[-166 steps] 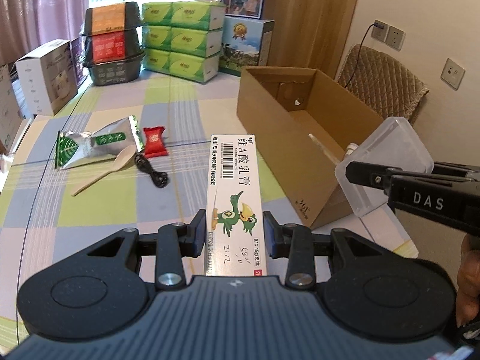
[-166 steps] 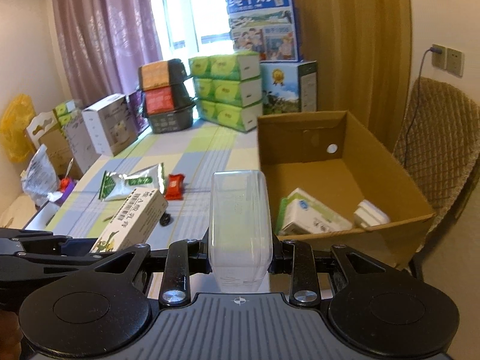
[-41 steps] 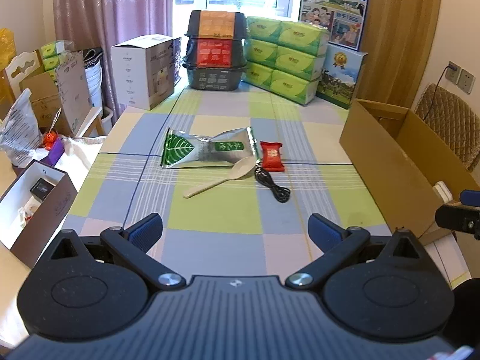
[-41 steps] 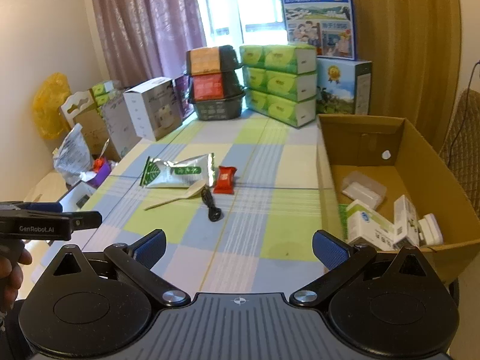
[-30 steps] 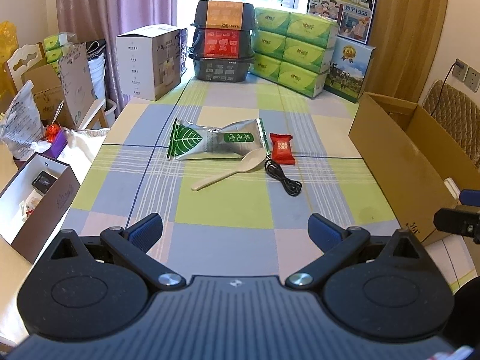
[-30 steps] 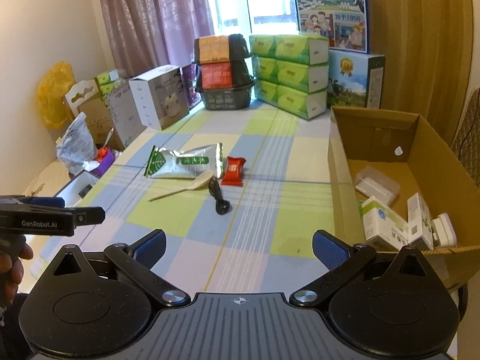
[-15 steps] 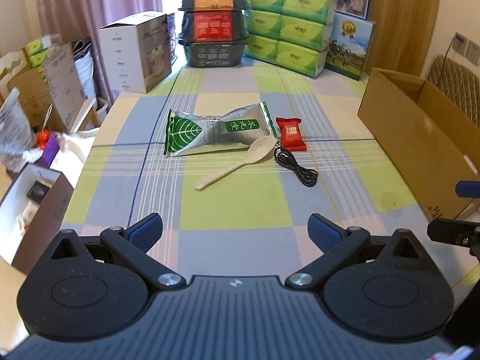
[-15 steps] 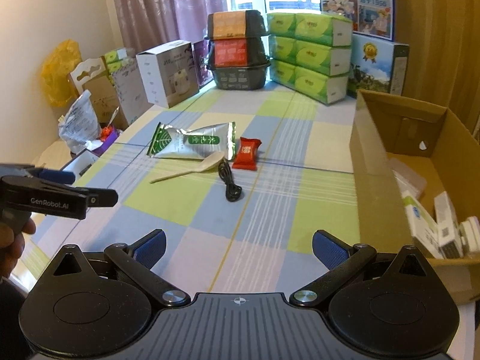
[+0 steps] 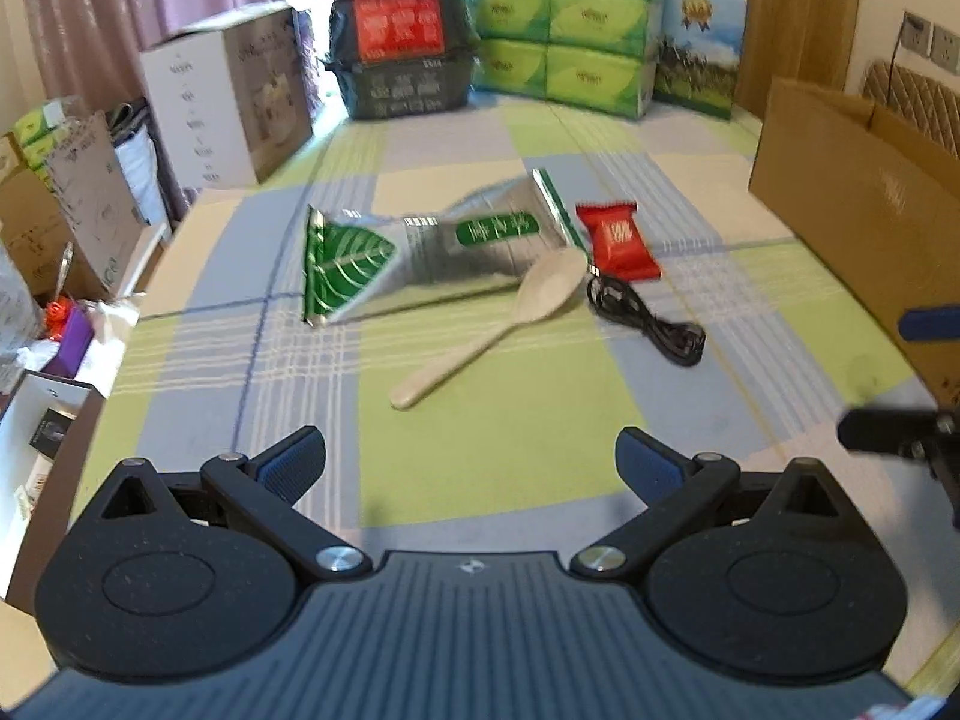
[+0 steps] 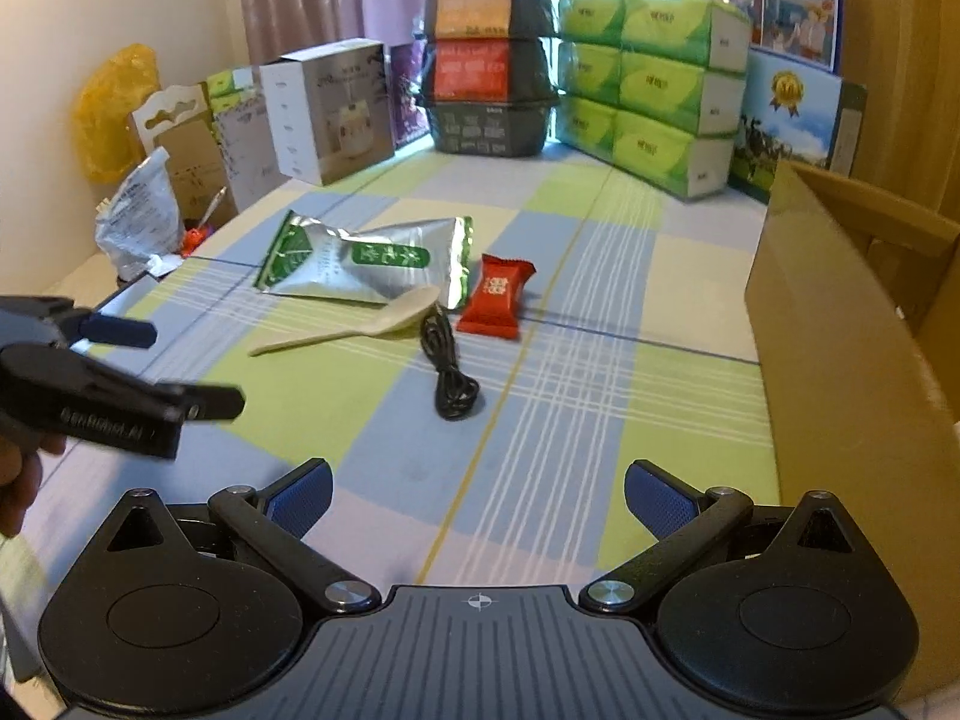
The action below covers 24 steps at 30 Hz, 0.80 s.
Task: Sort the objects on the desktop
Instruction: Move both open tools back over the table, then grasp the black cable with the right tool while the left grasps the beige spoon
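On the checked tablecloth lie a silver-green foil pouch (image 9: 420, 252) (image 10: 366, 264), a pale spoon (image 9: 498, 324) (image 10: 354, 327), a red snack packet (image 9: 615, 239) (image 10: 497, 297) and a coiled black cable (image 9: 651, 324) (image 10: 450, 372). The open cardboard box (image 9: 852, 198) (image 10: 840, 348) stands at the right. My left gripper (image 9: 471, 465) is open and empty, low over the table short of the spoon. My right gripper (image 10: 477, 495) is open and empty too, short of the cable. The left gripper's fingers (image 10: 198, 402) show at the right wrist view's left.
Green tissue packs (image 9: 564, 18) (image 10: 648, 90), stacked dark baskets (image 9: 399, 30) (image 10: 489, 66) and a white carton (image 9: 231, 96) (image 10: 327, 108) line the far end. Boxes and bags (image 9: 66, 216) (image 10: 141, 222) crowd the floor off the table's left edge.
Both grippers have let go of the ointment box and the clear container, stand open, and have moved forward and lower toward the loose objects.
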### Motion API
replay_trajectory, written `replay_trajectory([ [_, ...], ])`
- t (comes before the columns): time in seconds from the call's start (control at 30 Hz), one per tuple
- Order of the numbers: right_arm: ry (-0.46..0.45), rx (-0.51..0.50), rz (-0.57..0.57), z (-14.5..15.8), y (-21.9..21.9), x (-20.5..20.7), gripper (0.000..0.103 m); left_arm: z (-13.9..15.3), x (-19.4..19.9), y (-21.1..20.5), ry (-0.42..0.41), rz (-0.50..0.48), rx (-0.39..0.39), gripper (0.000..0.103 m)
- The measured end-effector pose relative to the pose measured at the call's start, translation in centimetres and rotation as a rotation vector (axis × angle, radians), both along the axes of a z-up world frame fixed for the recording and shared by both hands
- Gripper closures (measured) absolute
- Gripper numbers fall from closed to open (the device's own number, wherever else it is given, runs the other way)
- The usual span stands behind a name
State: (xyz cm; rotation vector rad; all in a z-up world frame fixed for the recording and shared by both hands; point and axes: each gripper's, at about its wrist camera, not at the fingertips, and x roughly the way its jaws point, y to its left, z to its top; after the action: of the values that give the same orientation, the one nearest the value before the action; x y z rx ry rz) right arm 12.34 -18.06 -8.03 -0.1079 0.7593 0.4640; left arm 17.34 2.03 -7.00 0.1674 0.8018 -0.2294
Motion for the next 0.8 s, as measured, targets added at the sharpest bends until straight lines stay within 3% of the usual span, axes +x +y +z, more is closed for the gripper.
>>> replay_trajectory([
  [0.1,0.035,0.028,-0.001,-1.1,0.0,1.7,0.002,-0.3,0.7,-0.5,-0.028,-0.059,0.034,0.002],
  [0.27,0.031,0.002,0.07,-1.9,1.6,3.7,0.002,-1.2,3.0,-0.4,-0.015,-0.085,0.013,0.003],
  [0.47,0.043,-0.027,0.12,-3.5,3.0,5.9,0.003,-2.4,5.4,-0.2,0.003,-0.098,0.036,0.019],
  [0.53,0.044,-0.033,0.13,-3.9,3.3,6.6,0.011,-2.7,5.9,-0.2,0.006,-0.099,0.037,0.026],
  [0.67,0.046,-0.032,0.143,-4.5,3.9,7.9,0.022,-3.0,6.7,-0.2,0.012,-0.105,0.031,0.029],
  [0.8,0.043,-0.016,0.138,-4.9,4.2,8.9,0.035,-3.5,7.0,-0.3,0.037,-0.112,0.035,0.047],
])
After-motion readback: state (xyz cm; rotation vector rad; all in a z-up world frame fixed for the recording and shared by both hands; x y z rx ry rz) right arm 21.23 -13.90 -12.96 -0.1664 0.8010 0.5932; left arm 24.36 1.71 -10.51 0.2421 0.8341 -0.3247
